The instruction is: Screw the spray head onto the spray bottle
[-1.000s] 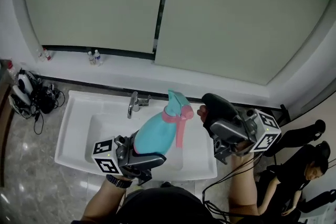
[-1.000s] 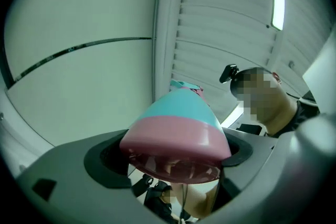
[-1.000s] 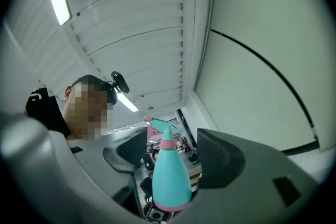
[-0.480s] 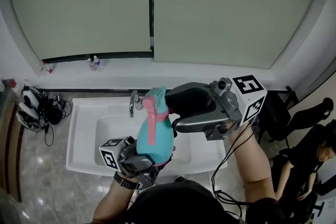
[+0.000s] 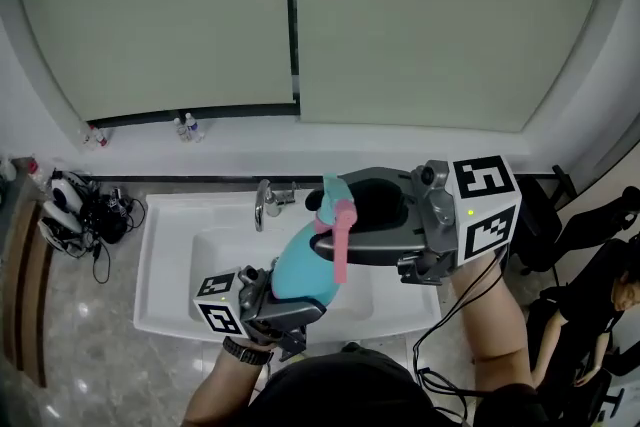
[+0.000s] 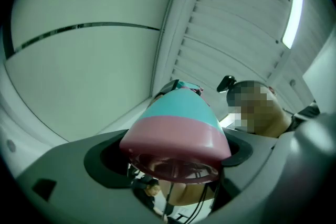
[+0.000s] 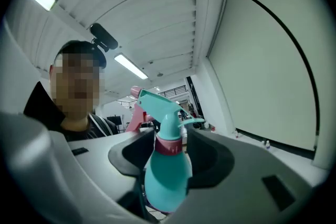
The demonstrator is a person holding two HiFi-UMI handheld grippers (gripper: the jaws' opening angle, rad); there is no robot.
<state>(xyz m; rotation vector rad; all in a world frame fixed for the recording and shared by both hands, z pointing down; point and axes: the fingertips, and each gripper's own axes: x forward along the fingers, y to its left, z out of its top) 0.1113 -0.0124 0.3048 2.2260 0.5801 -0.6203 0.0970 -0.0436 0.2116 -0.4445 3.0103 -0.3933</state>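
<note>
A teal spray bottle [image 5: 298, 267] with a pink base band [image 6: 173, 136] leans up and to the right over the sink. My left gripper [image 5: 275, 300] is shut on its lower body. The teal spray head [image 5: 333, 195], with a pink collar [image 7: 169, 145] and a pink trigger [image 5: 343, 245], sits on the bottle's neck. My right gripper [image 5: 365, 215] reaches in from the right with a jaw on each side of the collar. Those jaws are closing, and a thin gap still shows beside the collar in the right gripper view.
Below the bottle is a white sink [image 5: 160, 255] with a chrome faucet [image 5: 265, 202]. Small bottles [image 5: 186, 127] stand on the back ledge. Cables and gear [image 5: 80, 208] lie on the counter at left. A person [image 5: 620, 300] sits at far right.
The right gripper came in from the right and now straddles the spray head, its jaws narrower. The bottle has tipped from near upright toward the right.
</note>
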